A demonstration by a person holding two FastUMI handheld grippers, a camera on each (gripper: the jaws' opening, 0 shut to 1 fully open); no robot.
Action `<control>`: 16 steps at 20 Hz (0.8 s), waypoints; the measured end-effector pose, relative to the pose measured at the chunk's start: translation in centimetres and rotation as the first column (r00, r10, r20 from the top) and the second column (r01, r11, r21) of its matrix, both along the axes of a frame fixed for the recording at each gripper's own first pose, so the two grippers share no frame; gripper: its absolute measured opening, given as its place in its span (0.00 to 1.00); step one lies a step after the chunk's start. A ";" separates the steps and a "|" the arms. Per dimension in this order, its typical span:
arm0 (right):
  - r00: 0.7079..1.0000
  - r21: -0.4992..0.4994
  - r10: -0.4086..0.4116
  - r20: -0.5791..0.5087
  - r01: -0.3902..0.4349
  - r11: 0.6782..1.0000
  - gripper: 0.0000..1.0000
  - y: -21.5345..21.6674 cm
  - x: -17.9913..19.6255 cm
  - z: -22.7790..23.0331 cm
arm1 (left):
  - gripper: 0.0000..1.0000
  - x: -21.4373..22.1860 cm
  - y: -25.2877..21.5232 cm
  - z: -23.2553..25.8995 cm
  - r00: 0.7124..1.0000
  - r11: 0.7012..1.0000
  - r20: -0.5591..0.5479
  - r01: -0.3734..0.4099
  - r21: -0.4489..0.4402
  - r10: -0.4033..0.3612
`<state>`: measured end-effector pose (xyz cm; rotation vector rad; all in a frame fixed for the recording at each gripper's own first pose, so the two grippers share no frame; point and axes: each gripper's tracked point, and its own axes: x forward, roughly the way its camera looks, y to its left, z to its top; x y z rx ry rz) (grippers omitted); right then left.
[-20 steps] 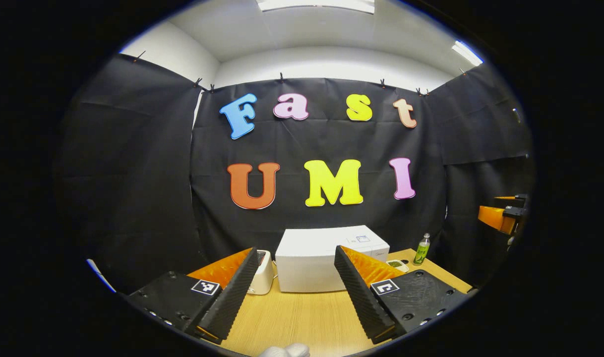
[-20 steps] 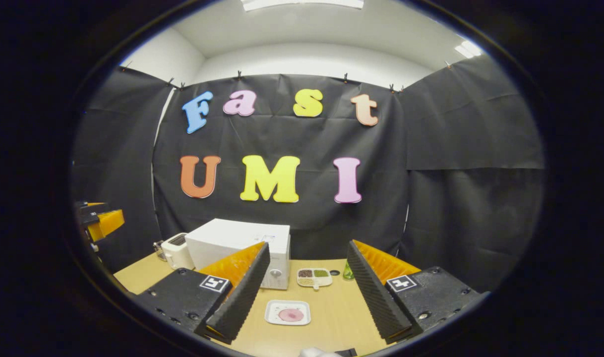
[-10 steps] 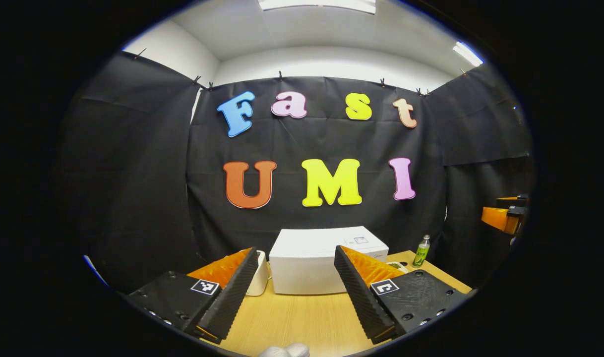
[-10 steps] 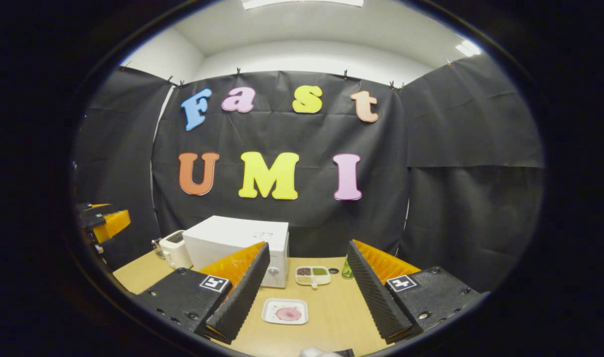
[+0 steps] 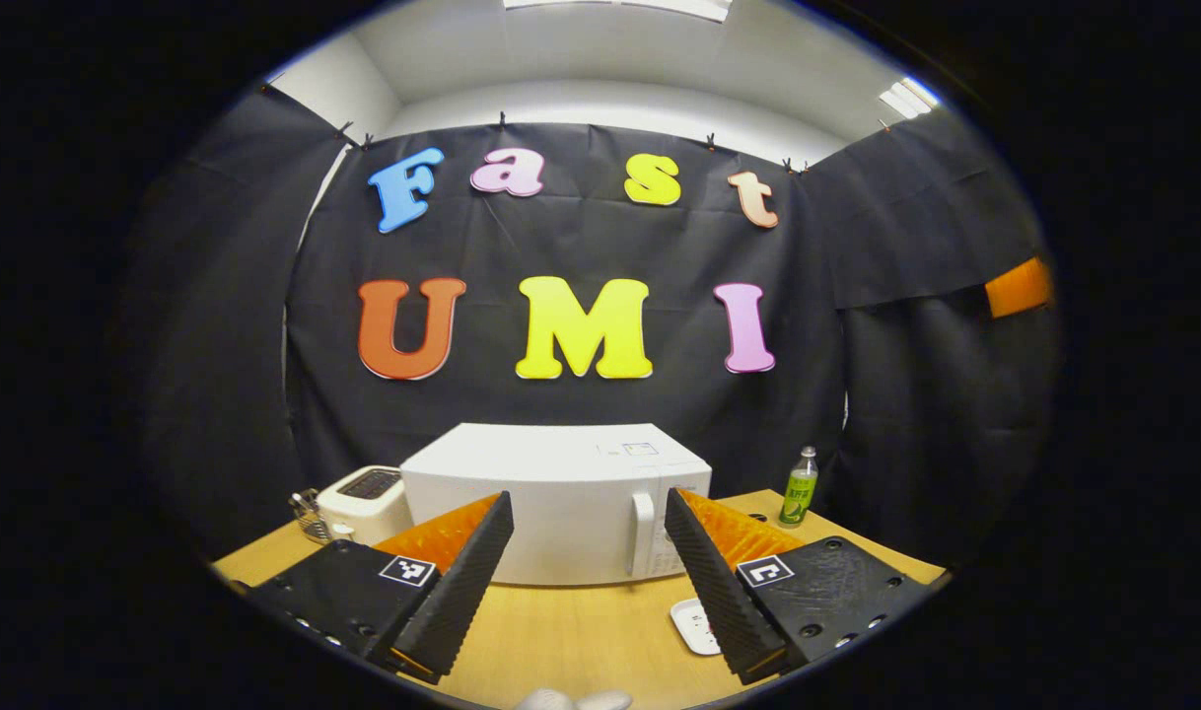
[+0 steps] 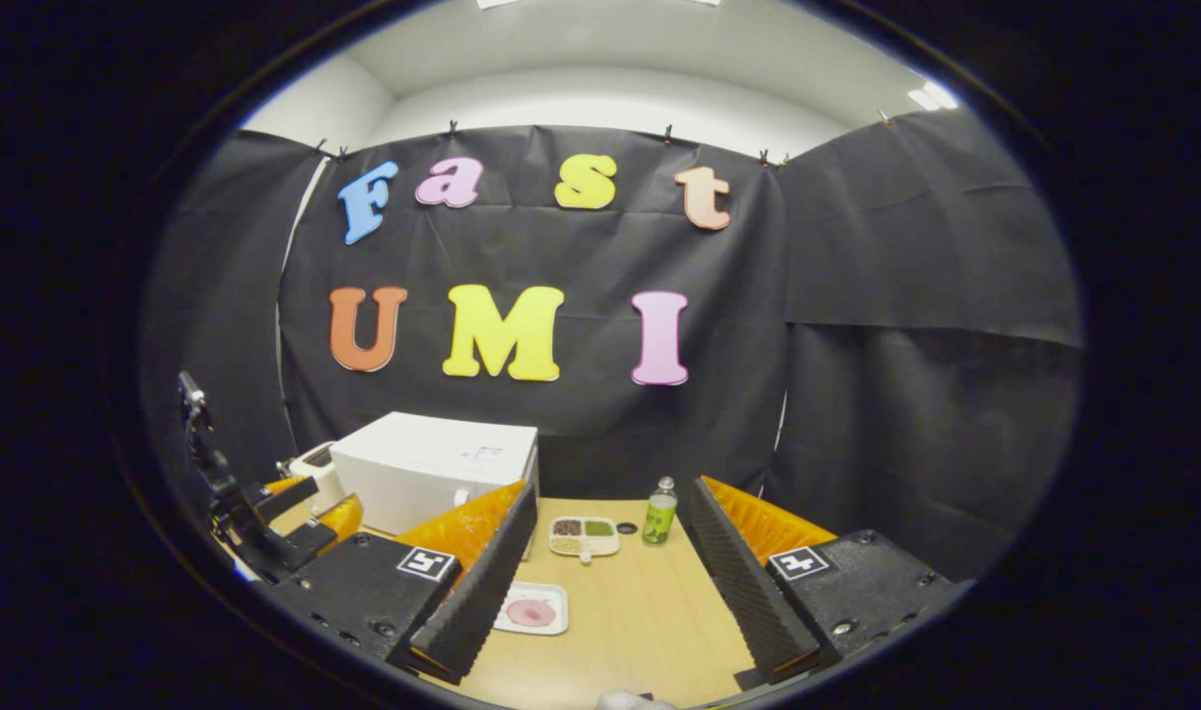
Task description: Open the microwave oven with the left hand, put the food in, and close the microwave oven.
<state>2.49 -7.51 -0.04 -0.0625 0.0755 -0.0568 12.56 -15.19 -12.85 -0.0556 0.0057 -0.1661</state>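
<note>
The left gripper (image 5: 586,562) is wide open and holds nothing. It sits low in the middle of the left gripper view and points at the microwave oven (image 5: 551,498), which stands on the counter (image 5: 571,631) just above it in the picture. The door looks shut. The handle (image 5: 641,532) is a tall, smooth bar on the right part of the front, between the two fingers in the picture. I think that is the place to take hold, with a finger on each side. The microwave oven is a big white box with hard, shiny sides. It is likely heavy, so it should stay put when the door is pulled.

The right gripper (image 6: 610,567) is open too, with nothing in it. In the right gripper view the food (image 6: 531,611) is a flat pink round thing on a small white plate (image 6: 553,621), low and left of middle. The plate looks thin, light and slick, so it is best pinched at its rim and kept level.

Farther back are a white tray with little cups (image 6: 584,537), a green bottle (image 6: 660,518) and a white toaster (image 5: 359,503) left of the microwave oven. The counter is smooth, light wood.
</note>
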 end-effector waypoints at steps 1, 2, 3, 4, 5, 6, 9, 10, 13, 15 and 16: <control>1.000 -0.022 -0.010 -0.003 0.010 1.000 0.93 -0.8 0.1 0.0 | 0.95 1.1 -1.1 -1.5 1.000 1.000 -0.017 0.008 0.013 -0.008; 1.000 -0.039 -0.022 -0.010 0.022 0.999 0.92 -1.5 0.2 -0.1 | 0.95 2.2 -1.8 -3.0 0.999 0.999 -0.035 0.006 0.032 -0.005; 0.999 -0.051 -0.028 -0.016 0.027 0.998 1.00 -2.1 0.4 -0.1 | 0.95 3.4 -2.5 -4.2 0.998 0.999 -0.056 0.000 0.046 0.002; 0.999 -0.058 -0.034 -0.024 0.033 0.998 1.00 -2.6 0.6 -0.3 | 0.95 4.6 -3.2 -5.3 0.998 0.999 -0.064 0.000 0.046 0.003; 0.999 -0.060 -0.041 -0.031 0.039 0.997 0.93 -3.2 0.8 -0.4 | 0.95 6.0 -3.9 -6.1 0.998 0.999 -0.068 -0.006 0.040 0.008; 0.998 -0.052 -0.049 -0.031 0.047 0.998 0.93 -3.7 1.1 -0.4 | 0.95 7.4 -4.4 -6.8 0.997 0.999 -0.077 -0.012 0.037 0.015; 0.998 -0.031 -0.051 -0.035 0.050 0.998 0.93 -4.3 2.1 -1.1 | 0.95 11.7 -5.6 -8.4 0.997 0.999 -0.070 -0.023 0.038 0.025; 0.998 -0.026 -0.051 -0.045 0.050 0.998 1.00 -4.5 2.3 -1.5 | 0.86 13.2 -6.0 -9.3 0.997 0.998 -0.077 -0.026 0.050 0.030; 0.996 -0.010 -0.049 -0.076 0.048 0.999 1.00 -5.1 2.3 -2.7 | 0.94 16.1 -6.7 -11.4 0.994 0.997 -0.106 -0.030 0.071 0.038; 0.994 -0.019 -0.066 -0.093 0.064 0.998 0.92 -6.2 2.2 -3.4 | 0.90 17.2 -7.1 -12.2 0.993 0.998 -0.119 -0.020 0.066 0.028; 0.993 -0.016 -0.075 -0.096 0.074 0.997 0.93 -6.7 2.1 -3.5 | 0.82 17.6 -7.4 -12.7 0.991 0.998 -0.134 -0.018 0.054 0.025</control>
